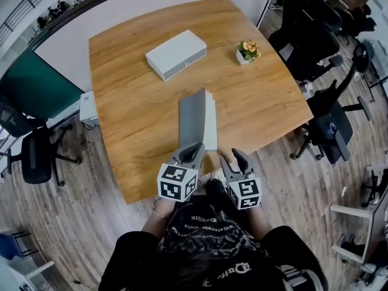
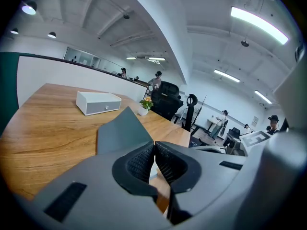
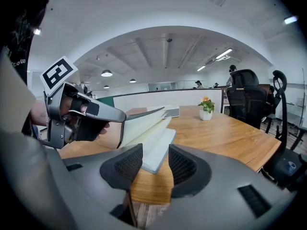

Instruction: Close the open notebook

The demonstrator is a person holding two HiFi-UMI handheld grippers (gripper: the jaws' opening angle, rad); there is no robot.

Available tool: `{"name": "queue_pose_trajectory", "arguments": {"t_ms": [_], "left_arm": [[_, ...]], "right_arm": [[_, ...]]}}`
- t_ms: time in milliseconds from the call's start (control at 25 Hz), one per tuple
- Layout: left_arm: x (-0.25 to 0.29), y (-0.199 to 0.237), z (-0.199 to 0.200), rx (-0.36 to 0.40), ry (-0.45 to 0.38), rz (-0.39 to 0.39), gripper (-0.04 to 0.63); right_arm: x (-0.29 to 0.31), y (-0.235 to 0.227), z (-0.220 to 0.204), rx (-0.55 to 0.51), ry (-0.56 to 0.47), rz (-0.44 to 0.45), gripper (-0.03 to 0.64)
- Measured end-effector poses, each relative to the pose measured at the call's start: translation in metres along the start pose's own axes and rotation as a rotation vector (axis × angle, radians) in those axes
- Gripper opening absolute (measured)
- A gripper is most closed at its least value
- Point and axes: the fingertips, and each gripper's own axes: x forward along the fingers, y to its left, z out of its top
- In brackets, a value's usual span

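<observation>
The notebook [image 1: 210, 125] lies near the front edge of the wooden table [image 1: 133, 120], its white pages flat. Its grey cover [image 1: 193, 115] stands raised and tilted over the pages. My left gripper [image 1: 193, 152] is shut on the cover's near edge; in the left gripper view the cover [image 2: 122, 131] rises just beyond the closed jaws of that gripper [image 2: 154, 150]. The right gripper view shows the left gripper [image 3: 115, 116] holding the cover up above the pages [image 3: 156, 145]. My right gripper [image 1: 232, 158] [image 3: 155, 159] is open and empty, just short of the notebook's near right corner.
A white box [image 1: 176, 54] sits at the table's far side, with a small potted flower [image 1: 247, 51] to its right. Black office chairs [image 1: 315, 41] stand off the right edge, and another chair [image 1: 36, 156] is at the left.
</observation>
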Motion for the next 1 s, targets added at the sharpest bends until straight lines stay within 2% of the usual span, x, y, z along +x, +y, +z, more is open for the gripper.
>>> {"name": "queue_pose_trajectory", "arguments": {"t_ms": [400, 1000], "left_arm": [[0.028, -0.011, -0.017, -0.014, 0.057, 0.008, 0.028], [0.069, -0.017, -0.054, -0.021, 0.189, 0.012, 0.028]], "right_arm": [[-0.001, -0.025, -0.004, -0.008, 0.014, 0.009, 0.175], [-0.008, -0.047, -0.011, -0.013, 0.027, -0.003, 0.175]]}}
